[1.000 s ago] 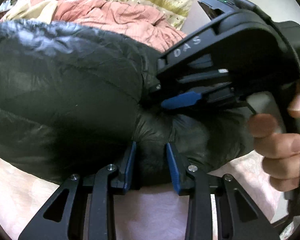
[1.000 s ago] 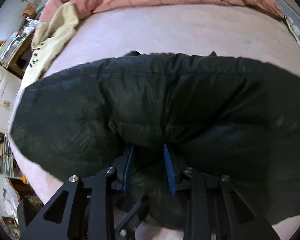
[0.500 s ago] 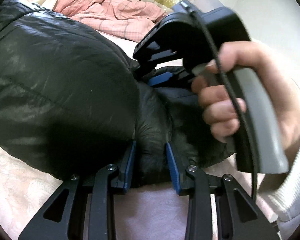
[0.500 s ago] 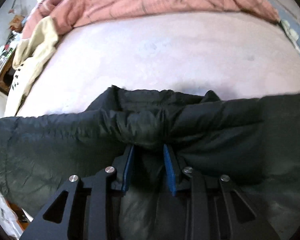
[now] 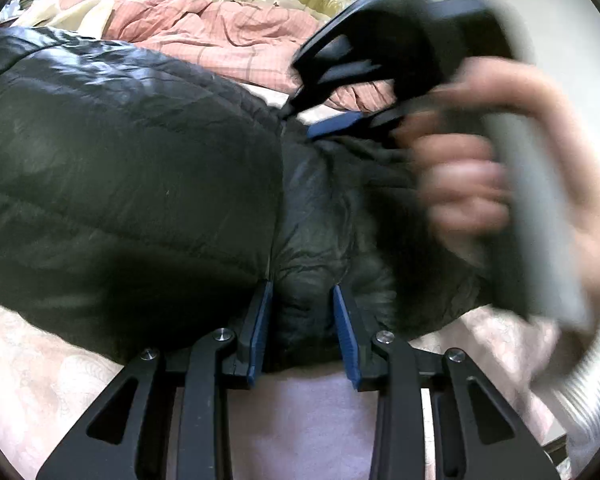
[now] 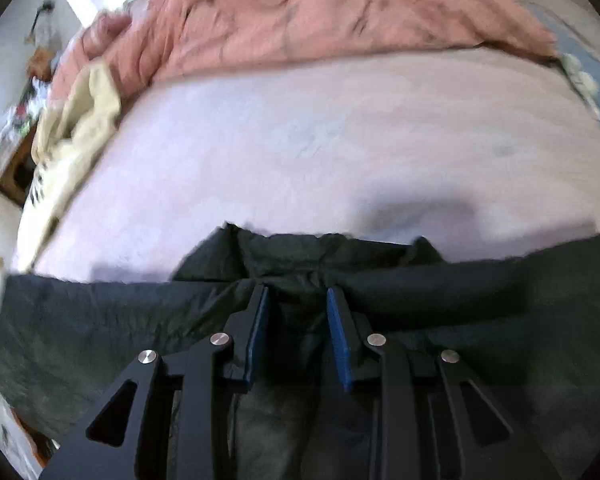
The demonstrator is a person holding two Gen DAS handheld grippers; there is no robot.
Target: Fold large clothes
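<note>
A large black puffer jacket (image 5: 132, 168) lies on a pale pink bed sheet (image 5: 300, 420). My left gripper (image 5: 302, 300) is shut on a bunched edge of the jacket near its lower right corner. My right gripper (image 6: 296, 300) is shut on another bunched edge of the jacket (image 6: 480, 320), which hangs across the bottom of the right wrist view. The right gripper, blurred, also shows in the left wrist view (image 5: 340, 124), held by a hand (image 5: 472, 184) above and right of the jacket's edge.
A rumpled pink quilt (image 6: 300, 20) lies along the far side of the bed, also in the left wrist view (image 5: 220, 32). A cream garment (image 6: 72, 128) lies at the bed's left edge. Bare pink sheet (image 6: 320, 152) spreads beyond the jacket.
The right gripper has lifted its jacket edge up and back, uncovering much more bare sheet. The left gripper has kept its hold; the right hand now appears blurred and higher.
</note>
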